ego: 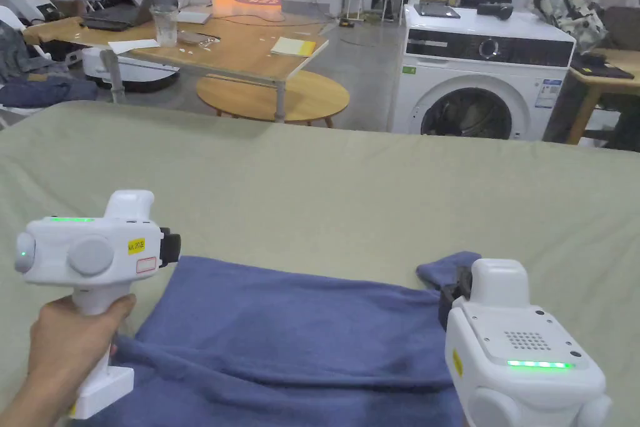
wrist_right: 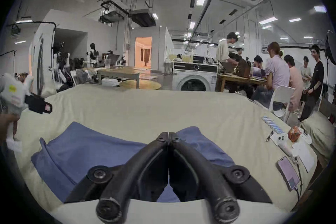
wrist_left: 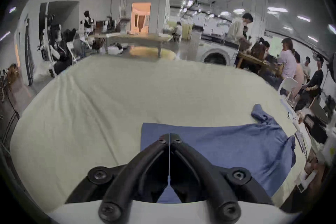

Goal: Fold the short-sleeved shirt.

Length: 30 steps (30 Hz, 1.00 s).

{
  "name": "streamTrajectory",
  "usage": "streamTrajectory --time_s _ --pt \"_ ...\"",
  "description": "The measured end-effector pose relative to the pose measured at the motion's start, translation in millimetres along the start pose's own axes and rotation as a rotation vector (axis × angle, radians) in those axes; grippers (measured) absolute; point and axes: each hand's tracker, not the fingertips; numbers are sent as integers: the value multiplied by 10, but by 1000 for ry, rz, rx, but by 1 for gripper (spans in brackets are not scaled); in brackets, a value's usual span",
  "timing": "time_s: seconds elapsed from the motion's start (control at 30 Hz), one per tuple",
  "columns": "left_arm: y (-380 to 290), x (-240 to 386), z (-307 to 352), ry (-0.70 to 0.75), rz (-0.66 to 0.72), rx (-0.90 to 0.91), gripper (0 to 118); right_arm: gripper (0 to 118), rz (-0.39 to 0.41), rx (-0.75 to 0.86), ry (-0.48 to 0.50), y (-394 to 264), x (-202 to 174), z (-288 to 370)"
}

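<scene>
The left gripper [wrist_left: 169,137] has its two black jaws pressed together tip to tip with nothing between them, the tips held above the left part of the blue short-sleeved shirt [wrist_left: 227,151] without touching it. The right gripper [wrist_right: 168,136] is likewise clenched, its jaws meeting at the tips and empty, poised over the shirt near the sleeve [wrist_right: 192,134] that sticks out toward the far side. In the head view the left gripper [ego: 170,247] is held upright by its handle in the person's left hand [ego: 69,347], its body level and pointing to the right above the shirt's left edge, while the right gripper [ego: 453,287] points away from the person, its white body low in the near right corner. The shirt [ego: 287,334] lies spread on the pale green bed cover [ego: 350,197], at the near edge, with a fold ridge running along its near left part. Beyond the bed stand a washing machine [ego: 481,81] and a wooden table [ego: 237,47], and a phone [wrist_right: 288,172] lies on the cover to the right.
</scene>
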Motion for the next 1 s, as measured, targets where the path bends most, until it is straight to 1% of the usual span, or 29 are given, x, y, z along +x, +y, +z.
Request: streamTrajectory --time_s 0.03,0.07,0.1,0.17,0.2,0.23,0.27,0.3,0.33,0.37,0.43,0.47,0.53,0.63,0.67,0.77,0.8,0.83,0.87,1.0 --pt "74 -61 -132 10 10 -37 0 0 3 -10 -3 2 -7 -38" --pt "160 -90 -289 4 14 -113 0 0 5 -17 -2 -9 -3 -72" --pt "212 -140 -432 11 13 -139 0 0 10 -27 -2 -23 1 -108" --pt "309 -219 -710 48 -4 -239 0 0 14 -48 -8 -44 10 -182" --pt "350 -250 -833 44 17 -287 7 0 14 -60 -7 -61 21 -219" --pt "367 -289 -928 26 32 -312 34 0 13 -69 -10 -80 31 -245" --pt "375 -341 -1029 -10 59 -343 49 0 13 -78 -14 -105 41 -274" --pt "383 -365 -1120 1 88 -353 57 0 15 -92 -19 -122 50 -304" --pt "404 -381 -1190 32 85 -349 63 0 13 -102 -20 -145 61 -326" --pt "408 -387 -1257 40 81 -348 63 0 11 -110 -21 -168 71 -343" --pt "396 -390 -1404 47 86 -359 63 0 15 -127 -22 -210 85 -370" --pt "375 -393 -1480 41 79 -396 63 0 19 -134 -29 -230 89 -380" --pt "323 -374 -1634 73 21 -457 63 0 21 -147 -30 -261 108 -402" --pt "347 -295 -1618 81 -14 -429 62 0 26 -165 -36 -292 116 -408" --pt "338 -265 -1612 91 -28 -420 58 0 25 -167 -36 -299 121 -409" --pt "301 -206 -1589 114 -65 -391 38 0 21 -181 -35 -309 129 -407" --pt "287 -189 -1577 111 -80 -393 28 0 18 -183 -35 -313 134 -406" --pt "277 -171 -1558 103 -88 -386 8 0 17 -184 -35 -316 142 -404" --pt "288 -179 -1549 95 -94 -387 0 0 17 -188 -38 -316 149 -405" --pt "214 -148 -1472 85 -128 -365 0 0 1 -197 -43 -277 227 -427"
